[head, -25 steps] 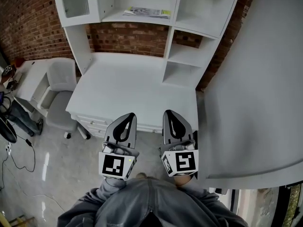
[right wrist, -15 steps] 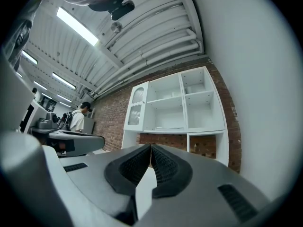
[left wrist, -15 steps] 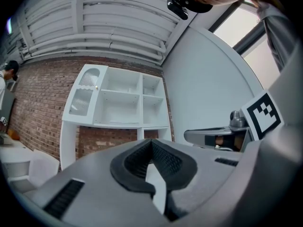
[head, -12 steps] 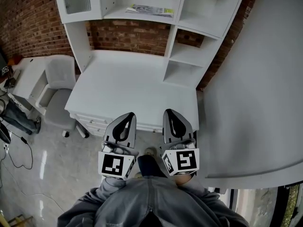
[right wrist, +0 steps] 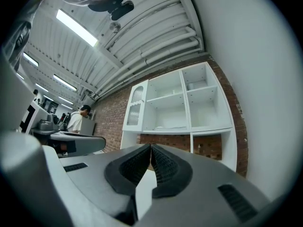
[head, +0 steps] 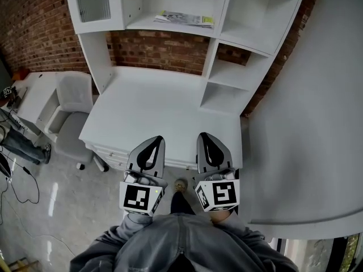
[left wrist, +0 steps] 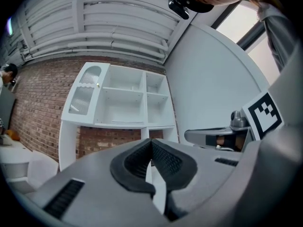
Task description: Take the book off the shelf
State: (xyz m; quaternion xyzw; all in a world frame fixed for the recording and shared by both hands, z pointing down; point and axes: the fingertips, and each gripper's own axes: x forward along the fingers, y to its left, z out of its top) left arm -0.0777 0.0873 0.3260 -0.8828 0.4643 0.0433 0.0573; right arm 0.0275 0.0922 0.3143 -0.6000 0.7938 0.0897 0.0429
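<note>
Left tool [head: 154, 146] and right tool [head: 205, 143] edge toward the table [head: 159, 112], both closed tight, empty. Book [head: 186, 19] lies flat on the upper shelf [head: 144, 22]; best raise one tool, spread it, pinch the near edge.

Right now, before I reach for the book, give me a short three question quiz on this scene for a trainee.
1. True or false: the book lies flat on a shelf above the desk.
2. The left claw is: A open, B shut and empty, C shut on the book.
3. Fill in: in the head view, the grey chair stands at the desk's ___ side.
Key: 1 true; 2 B; 3 left.
</note>
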